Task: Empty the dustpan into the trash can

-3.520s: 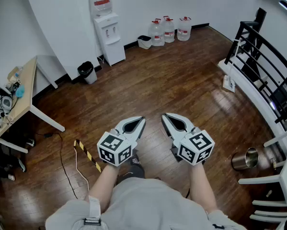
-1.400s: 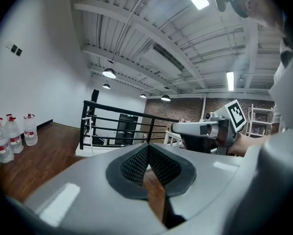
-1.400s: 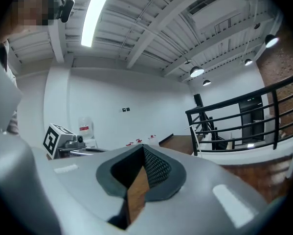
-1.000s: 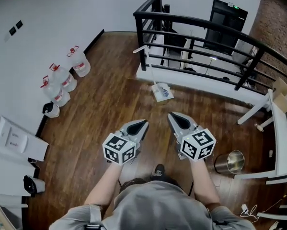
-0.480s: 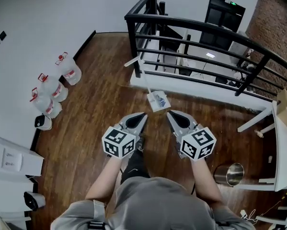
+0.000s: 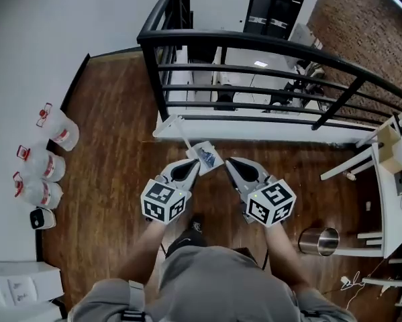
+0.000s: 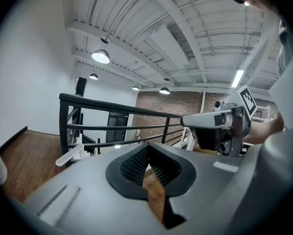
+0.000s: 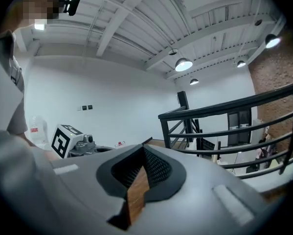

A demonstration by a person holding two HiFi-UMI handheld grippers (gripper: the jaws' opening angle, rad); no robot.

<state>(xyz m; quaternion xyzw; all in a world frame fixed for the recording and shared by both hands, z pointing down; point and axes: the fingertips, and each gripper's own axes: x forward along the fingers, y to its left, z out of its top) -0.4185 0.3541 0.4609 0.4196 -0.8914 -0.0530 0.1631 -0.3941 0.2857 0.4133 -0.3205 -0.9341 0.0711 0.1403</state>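
Observation:
A white long-handled dustpan point(image 6: 205, 156) stands on the wood floor at the foot of the black railing point(image 6: 254, 44), with its handle point(image 7: 70, 155) leaning toward the rail. My left gripper point(image 6: 192, 166) and right gripper point(image 6: 230, 162) are held side by side just short of the dustpan. Both are shut with nothing between the jaws. The pan's near edge lies between the two tips in the head view. A shiny metal trash can point(image 6: 318, 241) stands on the floor to my right, behind the right gripper. In the left gripper view the right gripper point(image 7: 223, 127) shows beside mine.
Several water jugs point(image 6: 43, 161) line the white wall at the left, with a small white bin point(image 6: 42, 218) beside them. White table legs point(image 6: 362, 161) and a desk edge point(image 6: 390, 186) stand at the right. Beyond the railing the floor drops to a lower level.
The person has walked toward the railing. The dustpan, once well ahead, now sits right at the gripper tips, and the trash can has stayed at the right. Both grippers stay shut.

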